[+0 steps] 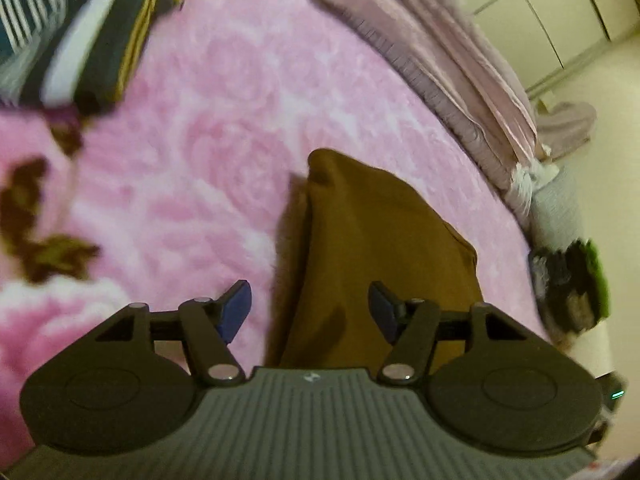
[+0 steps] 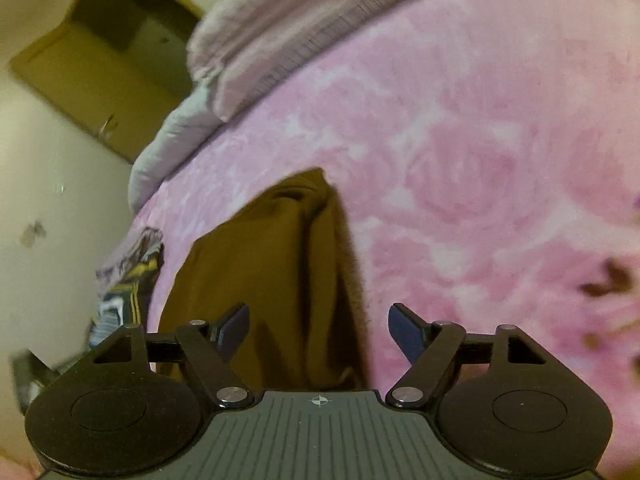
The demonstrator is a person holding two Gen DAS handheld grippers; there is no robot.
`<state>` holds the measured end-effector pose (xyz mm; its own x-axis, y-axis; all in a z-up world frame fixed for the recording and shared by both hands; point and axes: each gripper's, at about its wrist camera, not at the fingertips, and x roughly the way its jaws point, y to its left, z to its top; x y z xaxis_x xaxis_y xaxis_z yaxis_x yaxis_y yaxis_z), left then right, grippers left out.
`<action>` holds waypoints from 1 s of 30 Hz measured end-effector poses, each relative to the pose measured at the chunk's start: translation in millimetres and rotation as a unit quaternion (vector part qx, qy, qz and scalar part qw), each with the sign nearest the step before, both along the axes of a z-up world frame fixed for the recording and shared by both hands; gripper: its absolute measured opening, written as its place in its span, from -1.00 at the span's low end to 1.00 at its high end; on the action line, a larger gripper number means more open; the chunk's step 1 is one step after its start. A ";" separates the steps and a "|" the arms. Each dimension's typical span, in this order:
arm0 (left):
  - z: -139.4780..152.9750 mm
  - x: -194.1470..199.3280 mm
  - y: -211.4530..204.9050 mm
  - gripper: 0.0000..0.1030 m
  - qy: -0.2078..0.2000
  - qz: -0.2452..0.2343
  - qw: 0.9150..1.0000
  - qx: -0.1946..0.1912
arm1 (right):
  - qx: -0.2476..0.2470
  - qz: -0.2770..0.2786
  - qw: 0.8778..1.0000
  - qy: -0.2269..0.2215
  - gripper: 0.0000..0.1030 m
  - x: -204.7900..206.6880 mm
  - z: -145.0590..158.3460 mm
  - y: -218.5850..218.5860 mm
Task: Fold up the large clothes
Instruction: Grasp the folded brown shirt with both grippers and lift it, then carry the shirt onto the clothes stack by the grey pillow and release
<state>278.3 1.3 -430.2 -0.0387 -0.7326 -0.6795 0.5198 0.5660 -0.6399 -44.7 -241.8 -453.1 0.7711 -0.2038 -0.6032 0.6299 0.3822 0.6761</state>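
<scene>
Garment point(image 1: 372, 248) below both spread jaws

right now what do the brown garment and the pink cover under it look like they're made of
Brown garment: seems a matte woven or knit cloth, with soft folds and no sheen. Pink cover: looks like plush fleece, with a fuzzy nap and a tonal rose pattern. Blur leaves both uncertain.

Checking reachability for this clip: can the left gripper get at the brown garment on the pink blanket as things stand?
Probably yes. The left gripper is open, and the brown garment lies on the pink blanket straight ahead of it, with nothing in between. The striped clothes sit well off to the side.
</scene>
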 end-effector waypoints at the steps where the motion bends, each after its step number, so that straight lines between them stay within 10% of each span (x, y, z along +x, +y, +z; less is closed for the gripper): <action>1: -5.5 3.1 -3.0 0.14 0.012 -0.001 1.000 -0.009 | 0.018 0.005 1.000 -0.014 0.42 2.2 -7.1 -7.8; 4: -16.0 10.1 -13.8 0.00 0.027 -0.006 0.999 -0.029 | 0.038 0.025 0.997 -0.055 0.39 10.6 -18.7 -26.4; 10: -32.1 13.3 -38.8 -0.76 0.031 -0.016 0.999 -0.042 | 0.066 0.094 0.989 -0.093 -0.44 43.1 -37.0 -60.7; 15: -4.7 -5.7 -52.2 -0.85 0.010 -0.005 0.999 -0.038 | 0.082 0.104 0.986 -0.099 -0.60 22.2 -22.7 -73.6; 23: 136.0 -81.9 -167.3 -0.85 -0.020 -0.112 0.992 -0.049 | 0.070 0.005 0.993 -0.097 -0.61 -101.9 108.4 -114.2; 30: 245.9 -223.8 -326.6 -0.85 -0.056 -0.234 0.963 -0.118 | -0.015 -0.118 0.989 -0.084 -0.60 -270.5 246.8 -183.8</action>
